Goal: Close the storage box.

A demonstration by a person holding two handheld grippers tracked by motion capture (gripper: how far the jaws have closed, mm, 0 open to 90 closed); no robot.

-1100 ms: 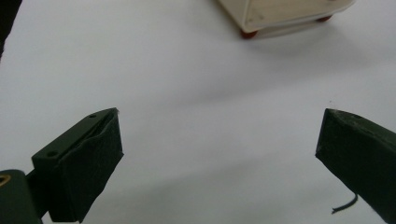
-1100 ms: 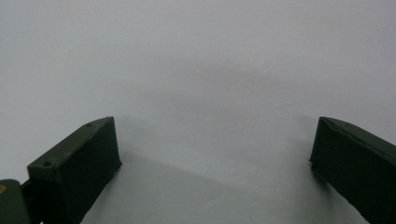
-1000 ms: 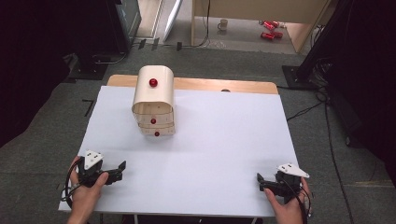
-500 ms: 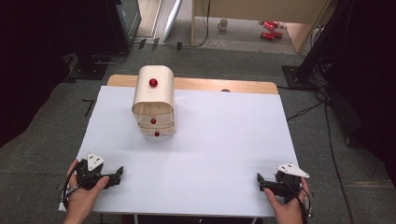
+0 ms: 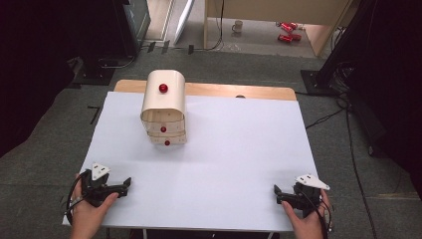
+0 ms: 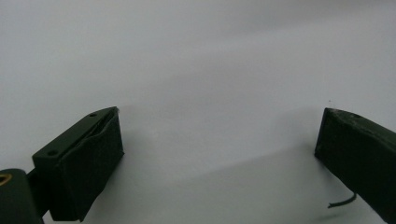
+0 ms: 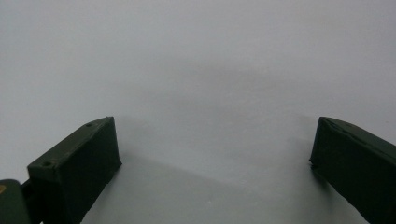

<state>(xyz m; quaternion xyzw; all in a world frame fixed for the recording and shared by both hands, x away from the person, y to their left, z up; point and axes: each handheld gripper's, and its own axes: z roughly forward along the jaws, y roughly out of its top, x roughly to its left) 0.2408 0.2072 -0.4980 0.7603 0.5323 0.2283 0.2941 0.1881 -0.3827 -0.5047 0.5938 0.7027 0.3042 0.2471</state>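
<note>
Since the earlier frames the left gripper [image 5: 119,187] had slid a little down and leftward along the near edge, toward the lower left corner of the high view; the right gripper [image 5: 279,195] had kept its place at the lower right.

The small pale wooden drawer chest with an arched top and three red round knobs [image 5: 163,113] stood in the upper middle of the high view, left of centre, on the white table sheet [image 5: 234,149]. It sat well apart from both tools, its two lower drawers looking slightly stepped out, though I could not be sure they were pulled.

Both grippers were released: in the left gripper view [image 6: 219,154] and the right gripper view [image 7: 215,158] the black jaws stood wide apart with bare white sheet between them, holding nothing. Each hand rested low at the table's near edge.

To my eye this was the waiting pose, with no reach begun. The next move would call for carrying one gripper forward to the chest, lining the spread jaws on a red knob, then closing on it, perhaps with the other tool steadying the body.
</note>
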